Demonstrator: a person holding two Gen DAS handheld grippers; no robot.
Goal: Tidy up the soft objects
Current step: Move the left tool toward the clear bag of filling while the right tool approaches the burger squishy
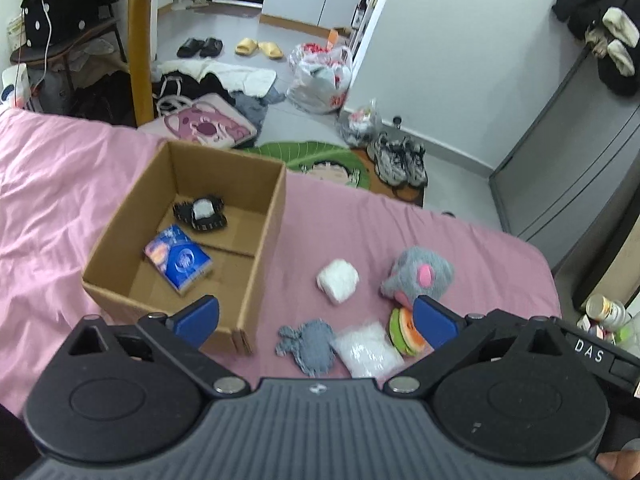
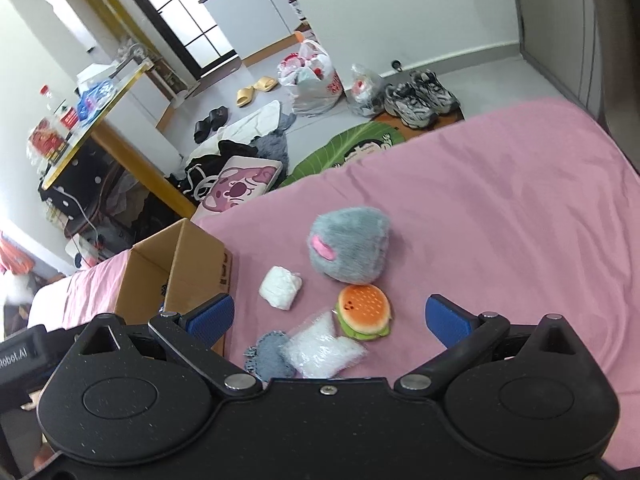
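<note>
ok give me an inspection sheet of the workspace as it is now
surface: pink bedsheet, wrinkled.
job's things: cardboard box holds a blue packet and a black-and-white item. Loose on the sheet: grey plush, burger toy, white bundle, clear bag, grey knit piece.
clutter: nothing seen on the bed beyond these.
grippers: left gripper and right gripper both open, empty.
cables: white cable by the table.
surroundings: sneakers, slippers, plastic bags, clothes on the floor.
</note>
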